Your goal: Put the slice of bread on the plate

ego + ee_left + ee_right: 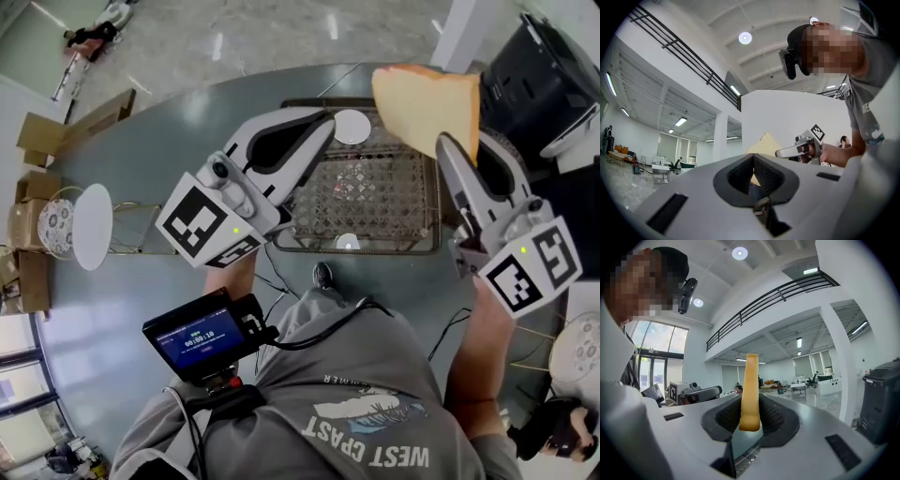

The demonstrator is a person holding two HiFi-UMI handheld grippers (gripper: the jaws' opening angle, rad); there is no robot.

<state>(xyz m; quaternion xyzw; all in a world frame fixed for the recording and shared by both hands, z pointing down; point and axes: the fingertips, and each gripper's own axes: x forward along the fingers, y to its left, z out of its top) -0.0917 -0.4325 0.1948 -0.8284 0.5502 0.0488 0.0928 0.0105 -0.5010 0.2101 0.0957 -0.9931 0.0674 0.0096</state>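
The slice of bread [427,108] is up in the air above the far right corner of the wire basket [370,202], clamped by its lower edge in the right gripper [464,155]. In the right gripper view the slice [750,390] stands edge-on and upright between the two jaws, which are pressed against its faces, so that the right gripper [750,420] has a firm hold on it. The left gripper view catches the same slice [764,144] as a pale tan wedge beyond its own jaw tips.

The left gripper [323,122] hangs over the basket's far left corner; its jaws are brought together with nothing between them, and the left gripper view shows the tips [753,157] meeting.

The basket lies on a grey table [141,159]. A small white disc [352,127] sits at the basket's far rim and another [348,242] at its near rim. Well to the left of the basket a white plate [92,226] stands in a gold wire stand, with a patterned plate [56,225] just beside it. To the right of the basket, at the far side, stands a black boxy unit [544,84]. On the near side of the basket, close to the person's body, is a small screen device [202,337]
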